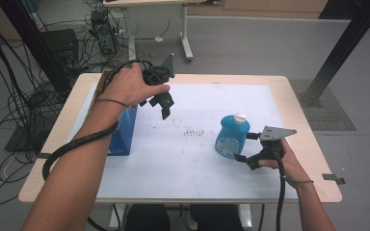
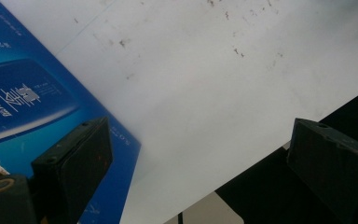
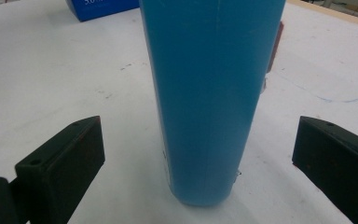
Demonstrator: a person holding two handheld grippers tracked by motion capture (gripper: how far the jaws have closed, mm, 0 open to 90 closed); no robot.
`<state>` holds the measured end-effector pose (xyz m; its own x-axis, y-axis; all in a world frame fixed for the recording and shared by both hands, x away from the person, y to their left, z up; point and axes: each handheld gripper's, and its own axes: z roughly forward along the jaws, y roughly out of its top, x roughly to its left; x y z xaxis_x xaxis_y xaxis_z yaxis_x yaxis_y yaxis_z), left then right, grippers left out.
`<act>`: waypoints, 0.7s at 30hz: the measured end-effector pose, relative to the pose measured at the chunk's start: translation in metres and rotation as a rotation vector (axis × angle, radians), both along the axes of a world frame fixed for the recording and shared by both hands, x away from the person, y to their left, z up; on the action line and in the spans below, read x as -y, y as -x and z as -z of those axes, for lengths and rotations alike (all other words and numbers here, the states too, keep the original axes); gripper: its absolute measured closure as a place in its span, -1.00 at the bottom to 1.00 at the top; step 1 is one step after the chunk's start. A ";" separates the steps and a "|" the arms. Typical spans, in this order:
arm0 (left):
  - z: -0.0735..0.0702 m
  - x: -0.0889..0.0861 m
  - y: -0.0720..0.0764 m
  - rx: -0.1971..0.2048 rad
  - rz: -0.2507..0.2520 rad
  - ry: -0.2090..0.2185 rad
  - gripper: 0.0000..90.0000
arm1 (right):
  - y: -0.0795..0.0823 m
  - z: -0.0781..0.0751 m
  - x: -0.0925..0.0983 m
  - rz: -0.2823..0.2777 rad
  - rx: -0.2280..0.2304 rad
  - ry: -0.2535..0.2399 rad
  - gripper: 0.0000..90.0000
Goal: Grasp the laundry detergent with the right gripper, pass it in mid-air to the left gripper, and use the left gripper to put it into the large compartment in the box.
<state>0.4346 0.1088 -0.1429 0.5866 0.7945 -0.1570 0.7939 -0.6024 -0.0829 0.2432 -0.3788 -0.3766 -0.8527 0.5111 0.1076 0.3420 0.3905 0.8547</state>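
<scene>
Right hand-held gripper (image 1: 247, 150) spread wide, bracketing the blue bottle (image 1: 232, 135) standing at 4 o'clock on the surface (image 1: 197, 168) | left hand-held gripper (image 1: 160, 105) spread, hovering beside blue box (image 1: 123, 132) at 9 o'clock | risk: off-centre jaw closing is tipping the tall bottle

Blue bottle (image 1: 231, 138) (white cap), upright, table's right
</scene>
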 end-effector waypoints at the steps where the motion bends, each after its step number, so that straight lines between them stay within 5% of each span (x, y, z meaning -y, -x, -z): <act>1: 0.000 0.000 0.000 0.000 0.000 0.001 -0.84 | 0.000 0.000 0.000 -0.001 -0.001 0.001 -0.95; 21: -0.001 -0.007 -0.001 -0.005 -0.009 0.013 -0.84 | -0.001 0.001 -0.001 -0.003 -0.009 -0.007 -0.95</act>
